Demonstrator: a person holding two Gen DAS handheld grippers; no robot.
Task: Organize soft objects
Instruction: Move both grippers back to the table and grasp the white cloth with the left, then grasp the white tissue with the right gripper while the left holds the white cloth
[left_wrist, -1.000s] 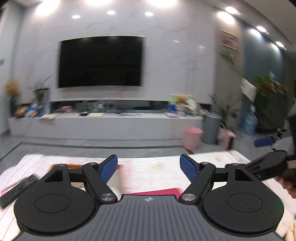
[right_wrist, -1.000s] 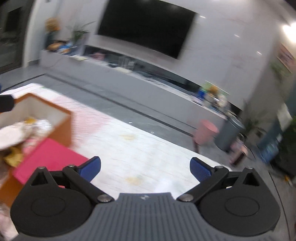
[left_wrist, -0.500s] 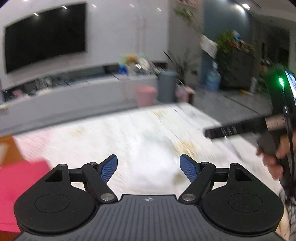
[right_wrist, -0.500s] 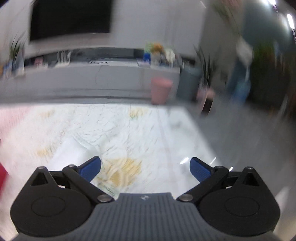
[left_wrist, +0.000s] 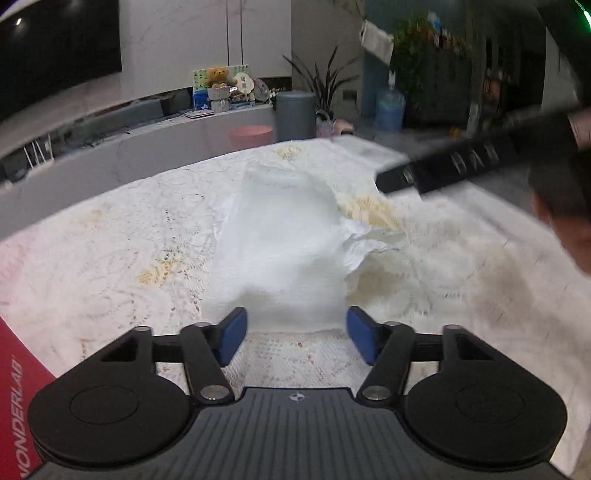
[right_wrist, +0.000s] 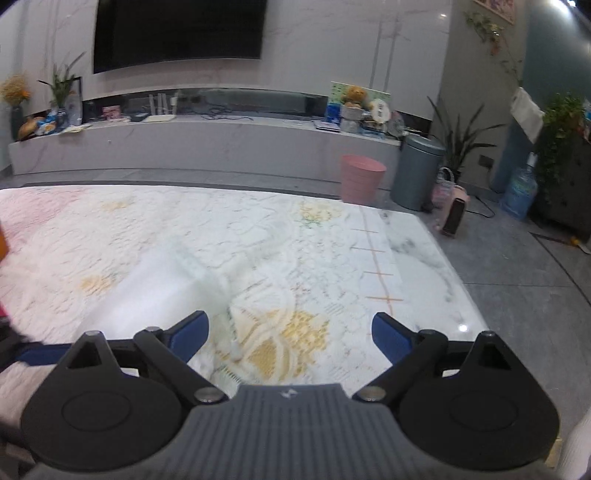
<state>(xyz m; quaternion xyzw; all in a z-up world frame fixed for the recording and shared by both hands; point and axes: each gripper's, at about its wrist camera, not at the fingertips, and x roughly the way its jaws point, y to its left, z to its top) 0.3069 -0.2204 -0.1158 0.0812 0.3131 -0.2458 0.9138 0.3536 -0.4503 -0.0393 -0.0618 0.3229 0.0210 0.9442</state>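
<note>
Over the lace-covered table (left_wrist: 110, 236), my left gripper (left_wrist: 295, 328) hangs with its blue pads spread wide, holding nothing; the near edge of a folded white cloth (left_wrist: 284, 243) lies on the tablecloth between them, contact unclear. Further right, my right gripper (right_wrist: 290, 332) is likewise wide apart and empty, the same white cloth (right_wrist: 155, 295) blurred just left of its left pad.

I counted one white cloth (left_wrist: 284, 243) on the lace-covered table (left_wrist: 110, 236), one pink bin (right_wrist: 362, 178), one grey bin (right_wrist: 417, 170), one water jug (right_wrist: 519, 197) and my two grippers, left (left_wrist: 296, 332) and right (right_wrist: 290, 334)
</note>
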